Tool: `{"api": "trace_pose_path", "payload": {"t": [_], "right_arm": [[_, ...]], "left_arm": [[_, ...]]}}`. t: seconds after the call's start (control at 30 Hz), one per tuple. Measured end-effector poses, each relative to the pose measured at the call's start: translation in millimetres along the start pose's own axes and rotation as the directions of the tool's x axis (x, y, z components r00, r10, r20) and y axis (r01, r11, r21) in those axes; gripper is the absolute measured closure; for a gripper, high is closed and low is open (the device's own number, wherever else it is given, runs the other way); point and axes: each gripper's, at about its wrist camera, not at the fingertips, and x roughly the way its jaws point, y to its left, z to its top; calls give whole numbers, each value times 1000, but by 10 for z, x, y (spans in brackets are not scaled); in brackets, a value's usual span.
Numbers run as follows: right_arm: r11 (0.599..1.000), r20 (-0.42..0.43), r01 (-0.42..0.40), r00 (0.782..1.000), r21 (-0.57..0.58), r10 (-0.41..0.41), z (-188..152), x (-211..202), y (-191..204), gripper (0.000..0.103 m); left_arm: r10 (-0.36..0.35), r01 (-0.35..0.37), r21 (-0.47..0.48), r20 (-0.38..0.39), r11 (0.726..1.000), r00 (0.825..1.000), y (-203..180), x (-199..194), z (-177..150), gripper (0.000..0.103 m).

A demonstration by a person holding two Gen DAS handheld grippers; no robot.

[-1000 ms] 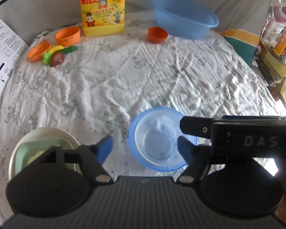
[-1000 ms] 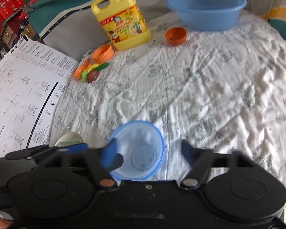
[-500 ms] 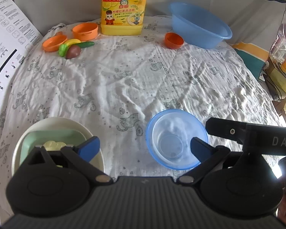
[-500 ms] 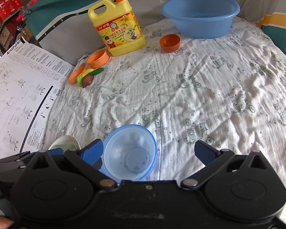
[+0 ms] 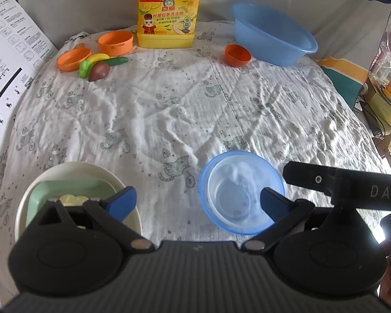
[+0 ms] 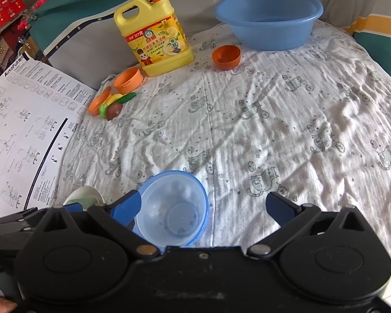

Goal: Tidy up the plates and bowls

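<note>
A clear bowl with a blue rim (image 5: 241, 191) stands upright on the cloth, also in the right wrist view (image 6: 173, 207). A white round plate (image 5: 65, 168) holding a green square dish (image 5: 73, 186) sits to its left, partly hidden by my left gripper; its edge shows in the right wrist view (image 6: 84, 193). My left gripper (image 5: 198, 203) is open and empty, above and in front of both. My right gripper (image 6: 208, 207) is open and empty, its left finger beside the bowl.
At the back stand a yellow detergent jug (image 5: 169, 13), a blue basin (image 5: 272, 37), a small orange bowl (image 5: 237, 55), orange dishes (image 5: 116, 43) and toy vegetables (image 5: 97, 65). A printed paper sheet (image 6: 26, 130) lies left. The table drops off at right.
Both grippers opened wide and drew back and up from the blue-rimmed bowl, which stays on the cloth. The white plate came further into the left view.
</note>
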Motion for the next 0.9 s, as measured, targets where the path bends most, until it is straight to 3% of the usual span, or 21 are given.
{"api": "trace_pose_path", "payload": {"t": [0.9], "right_arm": [[998,75,43,996,47,-46,444,71,-231,0]], "left_arm": [[60,-66,110,65,992,996,-122,197,657,0]]}}
